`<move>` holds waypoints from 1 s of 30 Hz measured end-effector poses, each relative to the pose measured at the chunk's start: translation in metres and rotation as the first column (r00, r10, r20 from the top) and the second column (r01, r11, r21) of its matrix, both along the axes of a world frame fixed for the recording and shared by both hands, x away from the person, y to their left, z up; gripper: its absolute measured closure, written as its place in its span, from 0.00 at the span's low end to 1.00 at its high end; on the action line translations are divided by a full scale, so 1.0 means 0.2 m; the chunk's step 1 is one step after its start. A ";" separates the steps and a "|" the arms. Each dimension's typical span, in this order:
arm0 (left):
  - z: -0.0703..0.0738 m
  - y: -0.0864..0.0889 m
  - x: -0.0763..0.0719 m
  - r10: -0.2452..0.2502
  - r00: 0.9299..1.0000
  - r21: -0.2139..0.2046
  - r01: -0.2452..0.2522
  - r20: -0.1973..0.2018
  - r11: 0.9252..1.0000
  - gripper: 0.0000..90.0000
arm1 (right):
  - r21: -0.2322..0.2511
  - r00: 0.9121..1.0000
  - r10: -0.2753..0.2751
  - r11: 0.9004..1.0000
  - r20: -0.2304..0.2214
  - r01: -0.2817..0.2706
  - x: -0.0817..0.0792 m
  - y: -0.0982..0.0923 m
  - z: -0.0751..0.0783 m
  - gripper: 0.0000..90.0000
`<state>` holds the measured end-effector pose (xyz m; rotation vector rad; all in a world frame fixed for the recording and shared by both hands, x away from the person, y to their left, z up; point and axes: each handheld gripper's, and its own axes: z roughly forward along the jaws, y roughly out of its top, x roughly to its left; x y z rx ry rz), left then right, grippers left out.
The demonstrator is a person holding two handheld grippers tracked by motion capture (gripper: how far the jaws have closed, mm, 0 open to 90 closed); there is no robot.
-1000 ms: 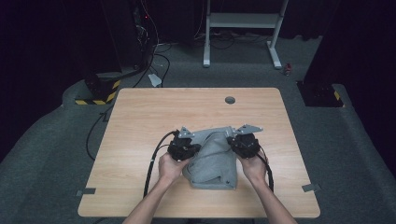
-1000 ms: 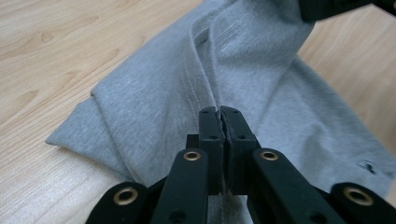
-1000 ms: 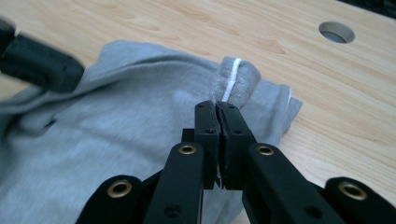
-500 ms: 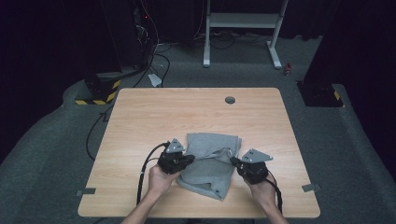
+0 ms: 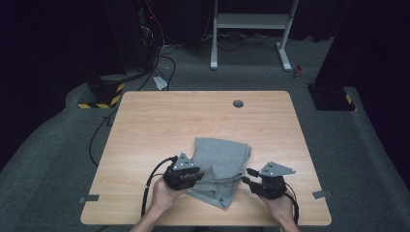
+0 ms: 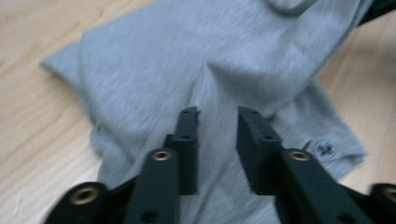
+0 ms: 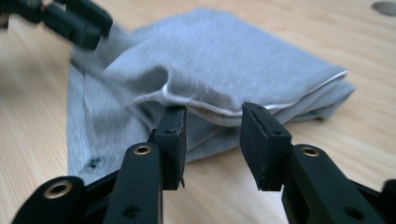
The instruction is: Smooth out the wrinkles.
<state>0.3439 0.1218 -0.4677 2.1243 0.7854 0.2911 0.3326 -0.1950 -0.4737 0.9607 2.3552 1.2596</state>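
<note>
The cloth [image 5: 220, 169] lies folded on the table [image 5: 159, 121], toward its near edge and about midway across. The left gripper [image 5: 196, 176] sits at the cloth's left side, over its edge; the right gripper [image 5: 247, 175] is just beside the cloth's right side. A round hole [image 5: 238, 103] lies behind the cloth, near the table's far edge.

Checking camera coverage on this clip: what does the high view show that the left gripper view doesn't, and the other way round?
High view alone: the whole wooden table, its round hole, both hands, the right gripper beside the cloth, the white stand and the carpet. Left gripper view alone: a close look at a small dark mark near the cloth's corner, and the left gripper with its jaws apart above the fabric. Both: the folded grey cloth on the wood.
</note>
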 end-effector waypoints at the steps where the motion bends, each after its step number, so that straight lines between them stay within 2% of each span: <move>1: 0.02 -0.02 0.00 -0.008 1.000 -0.003 0.008 0.011 1.000 0.71 | 0.020 1.000 0.002 1.000 0.000 -0.002 0.01 -0.02 0.01 0.67; 3: 0.04 -0.05 0.00 -0.025 0.999 -0.008 0.025 0.022 1.000 0.66 | 0.049 1.000 0.007 0.999 0.000 -0.007 0.01 -0.04 0.04 0.66; 7: 0.06 -0.14 0.01 -0.069 0.997 -0.006 0.069 0.028 0.998 0.58 | 0.067 0.999 0.039 0.997 -0.006 -0.039 0.02 -0.06 0.06 0.64; 8: 0.06 -0.17 0.01 -0.078 0.997 -0.003 0.078 0.027 0.997 0.57 | 0.068 0.999 0.033 0.997 -0.007 -0.032 0.02 -0.07 0.06 0.64; 9: 0.05 -0.19 0.02 -0.089 0.996 -0.001 0.089 0.025 0.996 0.56 | 0.068 1.000 0.015 0.998 -0.016 -0.014 0.03 -0.08 0.05 0.64; 11: 0.04 -0.24 0.03 -0.096 0.995 0.017 0.096 0.017 0.995 0.54 | 0.039 0.997 -0.053 0.998 -0.048 0.055 0.06 -0.07 0.04 0.64; 12: 0.03 -0.26 0.04 -0.096 0.995 0.026 0.096 0.014 0.995 0.53 | 0.026 0.992 -0.103 0.994 -0.066 0.105 0.09 -0.06 0.02 0.63; 14: 0.00 -0.30 0.05 -0.100 0.995 0.047 0.100 0.000 0.994 0.52 | 0.004 0.984 -0.160 0.987 -0.083 0.161 0.14 -0.04 0.01 0.61; 16: -0.02 -0.33 0.06 -0.110 0.994 0.079 0.110 -0.005 0.991 0.52 | -0.025 0.977 -0.194 0.981 -0.093 0.193 0.20 -0.01 -0.01 0.60; 19: -0.06 -0.38 0.06 -0.117 0.993 0.131 0.118 -0.012 0.984 0.60 | -0.062 0.965 -0.233 0.972 -0.123 0.227 0.28 0.05 -0.04 0.61; 22: -0.11 -0.41 0.08 -0.117 0.993 0.193 0.121 -0.036 0.974 0.74 | -0.096 0.961 -0.236 0.970 -0.145 0.224 0.33 0.09 -0.07 0.70; 24: -0.14 -0.43 0.11 -0.108 0.993 0.223 0.116 -0.046 0.968 0.83 | -0.133 0.959 -0.246 0.965 -0.141 0.227 0.36 0.12 -0.09 0.76; 27: -0.17 -0.44 0.16 -0.094 0.994 0.214 0.104 -0.054 0.971 0.97 | -0.163 0.955 -0.266 0.956 -0.128 0.245 0.43 0.14 -0.10 0.79; 29: -0.18 -0.45 0.20 -0.075 0.995 0.192 0.086 -0.066 0.978 0.98 | -0.182 0.953 -0.277 0.950 -0.121 0.253 0.50 0.16 -0.11 0.78; 30: -0.18 -0.45 0.21 -0.066 0.995 0.178 0.077 -0.069 0.981 0.98 | -0.187 0.949 -0.291 0.946 -0.123 0.266 0.53 0.17 -0.11 0.77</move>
